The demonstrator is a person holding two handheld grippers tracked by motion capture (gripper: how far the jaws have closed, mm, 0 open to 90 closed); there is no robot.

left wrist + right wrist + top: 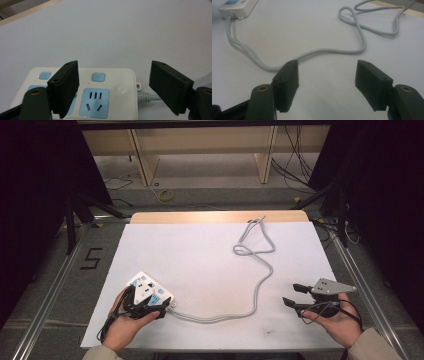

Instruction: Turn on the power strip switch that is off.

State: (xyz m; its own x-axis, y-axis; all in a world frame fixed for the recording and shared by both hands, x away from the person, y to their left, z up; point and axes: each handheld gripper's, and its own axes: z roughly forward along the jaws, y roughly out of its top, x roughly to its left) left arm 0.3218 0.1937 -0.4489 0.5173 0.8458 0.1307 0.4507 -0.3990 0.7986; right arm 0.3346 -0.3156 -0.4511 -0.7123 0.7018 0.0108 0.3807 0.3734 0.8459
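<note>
A white power strip (148,288) with blue sockets lies at the near left of the white table sheet (200,265). Its grey cable (260,285) curves right, loops in the middle and runs off the far edge. My left gripper (149,306) hovers right at the strip with its jaws wide open. In the left gripper view the left jaw overlaps the strip (110,82), the right jaw stands past its cable end (147,96), and neither pad presses on it. At the near right, my right gripper (294,295) is open and holds nothing; its view shows the cable (324,51) ahead and the strip (237,7) far off.
A wooden table edge (215,217) shows beyond the sheet. Metal rails (60,285) run along both sides of the table. Wooden shelf legs (142,160) and loose cables (295,165) stand on the floor behind. A "5" mark (91,258) is on the floor at the left.
</note>
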